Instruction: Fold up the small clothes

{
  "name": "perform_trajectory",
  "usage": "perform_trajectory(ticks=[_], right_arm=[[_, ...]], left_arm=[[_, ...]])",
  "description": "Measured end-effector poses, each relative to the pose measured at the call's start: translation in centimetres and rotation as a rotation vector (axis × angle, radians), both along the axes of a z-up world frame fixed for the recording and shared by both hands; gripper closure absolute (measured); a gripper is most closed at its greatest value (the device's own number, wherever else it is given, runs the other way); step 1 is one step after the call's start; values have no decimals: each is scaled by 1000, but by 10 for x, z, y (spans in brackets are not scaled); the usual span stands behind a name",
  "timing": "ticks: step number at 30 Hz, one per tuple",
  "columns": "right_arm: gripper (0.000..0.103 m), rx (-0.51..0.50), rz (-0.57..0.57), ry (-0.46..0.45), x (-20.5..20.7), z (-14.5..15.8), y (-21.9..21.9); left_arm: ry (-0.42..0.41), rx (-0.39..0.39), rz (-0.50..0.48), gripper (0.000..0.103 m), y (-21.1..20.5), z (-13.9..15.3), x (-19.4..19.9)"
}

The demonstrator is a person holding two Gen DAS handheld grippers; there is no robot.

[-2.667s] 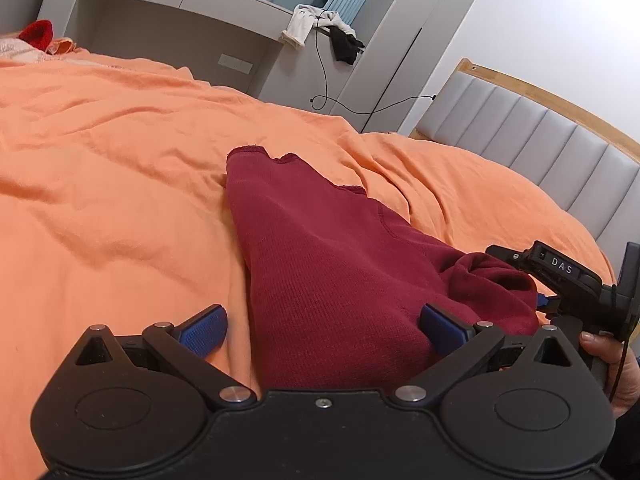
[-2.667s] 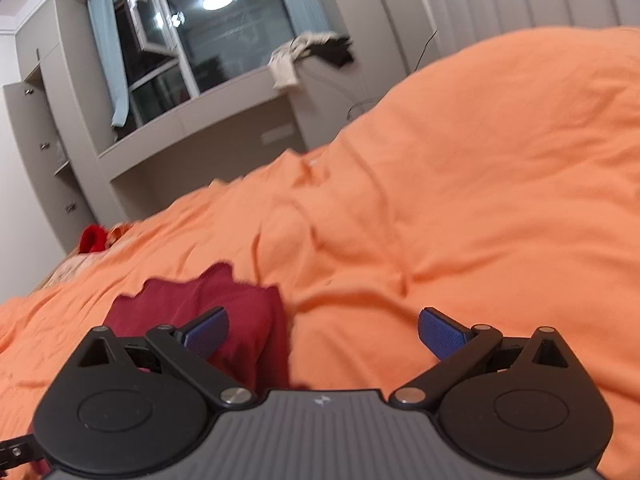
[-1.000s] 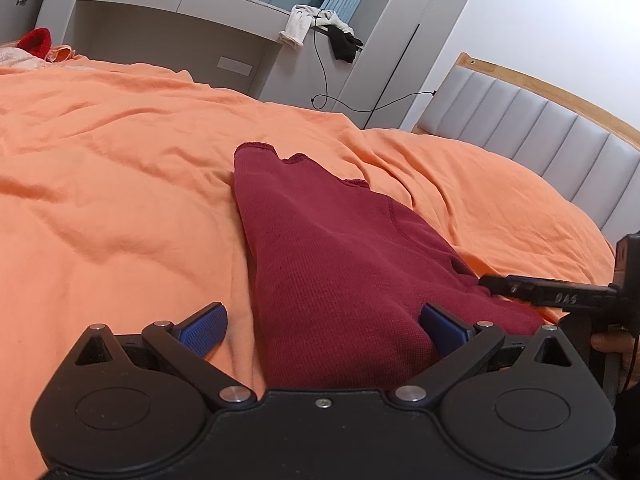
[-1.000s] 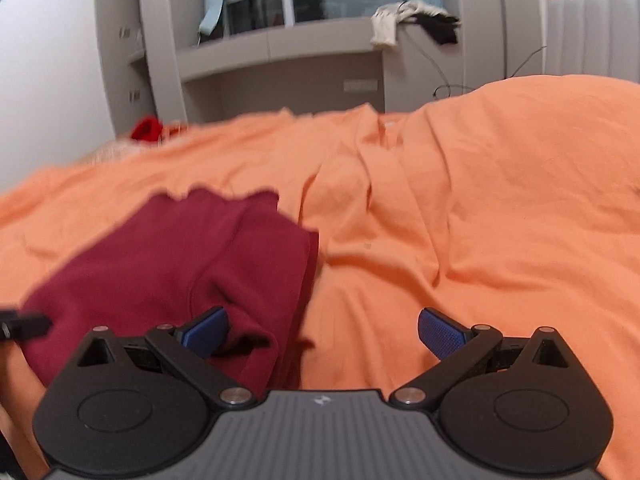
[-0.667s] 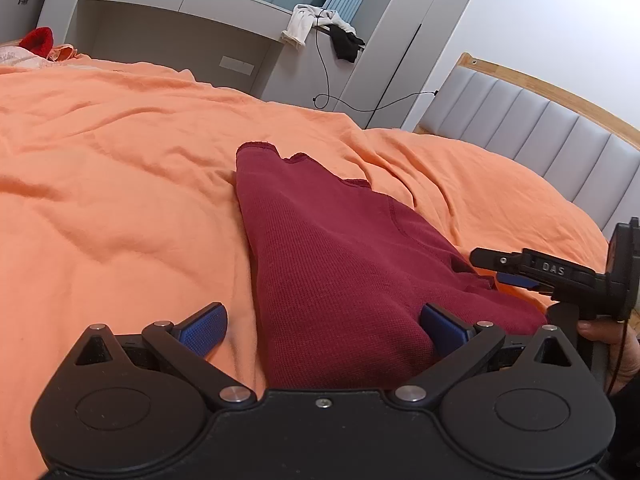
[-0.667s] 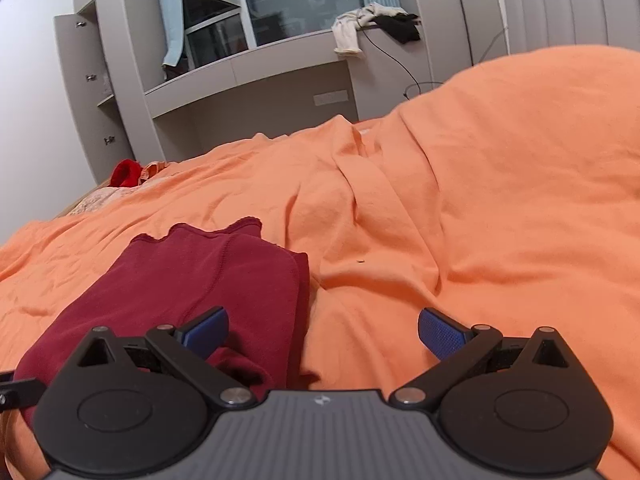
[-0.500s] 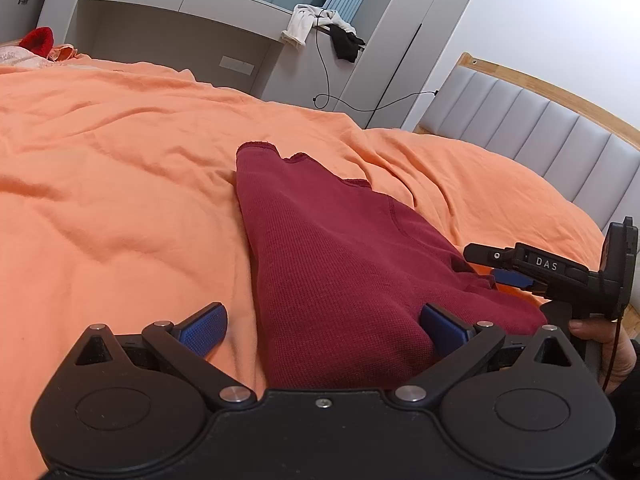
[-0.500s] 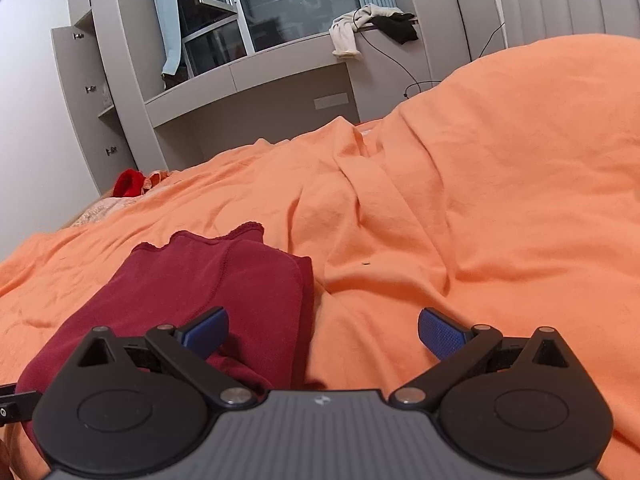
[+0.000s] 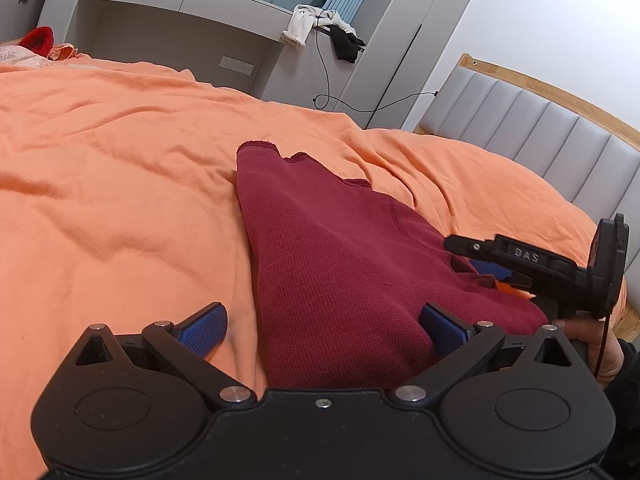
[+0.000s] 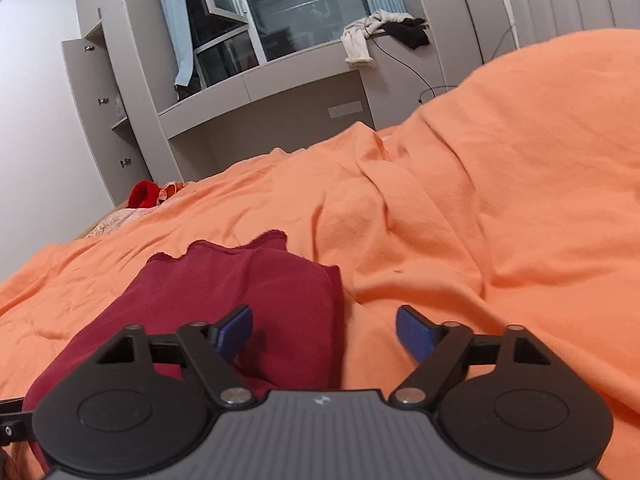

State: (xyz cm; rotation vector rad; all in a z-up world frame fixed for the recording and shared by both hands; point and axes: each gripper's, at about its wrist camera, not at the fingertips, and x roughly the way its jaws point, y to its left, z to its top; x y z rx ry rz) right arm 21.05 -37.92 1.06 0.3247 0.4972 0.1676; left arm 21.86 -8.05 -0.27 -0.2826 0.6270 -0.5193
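A dark red knit garment (image 9: 340, 264) lies folded lengthwise on the orange bedspread (image 9: 112, 200). My left gripper (image 9: 324, 326) is open, its fingers astride the garment's near end, the right pad (image 9: 442, 328) touching the cloth. My right gripper (image 10: 324, 328) is open but narrower, its fingers astride the garment's right edge (image 10: 332, 320); the garment (image 10: 248, 280) fills the lower left of the right wrist view. The right gripper also shows in the left wrist view (image 9: 492, 260) at the garment's right side, low over a bunched corner.
A grey padded headboard (image 9: 540, 128) runs along the right. A grey built-in desk and cabinet (image 9: 168, 32) stand beyond the bed, with clothes and a cable (image 9: 320, 28) draped over the ledge. A red item (image 9: 38, 38) lies at the far left corner.
My right gripper has moved in over the garment's right edge, and its fingers have closed partway. The left gripper has stayed put, open over the near end.
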Motion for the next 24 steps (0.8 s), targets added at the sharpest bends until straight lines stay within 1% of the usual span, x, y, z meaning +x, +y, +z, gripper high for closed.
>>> perform_trajectory(ticks=[2, 4, 5, 6, 7, 9, 12, 15, 17, 20, 21, 22, 24], right_arm=[[37, -25, 12, 9, 6, 0, 9], [60, -33, 17, 17, 11, -1, 15], [65, -36, 20, 15, 13, 0, 18], [73, -42, 22, 12, 14, 1, 21], [84, -51, 16, 2, 14, 2, 23], [89, -56, 17, -26, 15, 7, 26], [89, -65, 23, -65, 16, 12, 30], [89, -140, 32, -93, 18, 13, 36], [89, -177, 35, -89, 20, 7, 37], [88, -188, 36, -56, 27, -1, 33], [78, -175, 31, -41, 28, -2, 31], [64, -156, 22, -31, 29, -4, 28], [51, -106, -7, -17, 27, -7, 17]], left_arm=[[0, 0, 0, 0, 0, 0, 0], [0, 0, 0, 0, 0, 0, 0], [0, 0, 0, 0, 0, 0, 0], [0, 0, 0, 0, 0, 0, 0], [0, 0, 0, 1, 0, 0, 0], [0, -1, 0, 0, 0, -1, 0], [2, -3, 1, 0, 0, -1, 0], [2, -3, 0, 0, 0, -2, -1], [2, -3, 1, 0, 0, -2, 0], [1, -1, 1, 0, -1, -2, -1], [1, -1, 1, 0, -1, -2, -1], [1, -1, 2, 0, -1, -2, -1], [0, -2, 3, 0, -1, -3, -1]])
